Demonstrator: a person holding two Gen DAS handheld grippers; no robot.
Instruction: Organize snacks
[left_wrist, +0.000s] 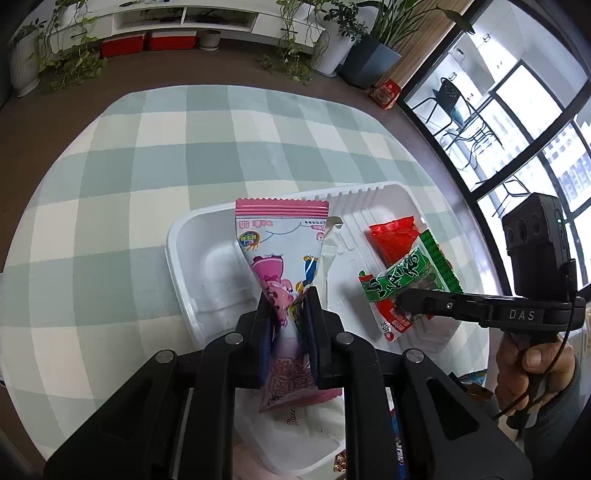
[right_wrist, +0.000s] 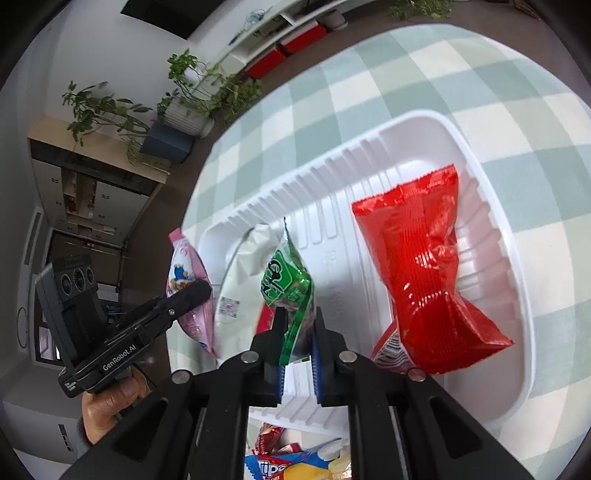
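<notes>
The left gripper (left_wrist: 290, 314) pinches the pink packet (left_wrist: 280, 254), its long axis pointing ahead over the white tray (left_wrist: 177, 236) (left compartment directly below); the right gripper (right_wrist: 297, 332) clamps the green packet (right_wrist: 291, 280) above the other compartment.

Bright daylight enters through the windows (left_wrist: 517, 122), which are blown out to white. Glare glints on the red packet (right_wrist: 424, 266). Both fisheye views bend straight lines and darken at the corners. The green packet (right_wrist: 291, 291) is slightly motion-blurred; shadows are soft.
</notes>
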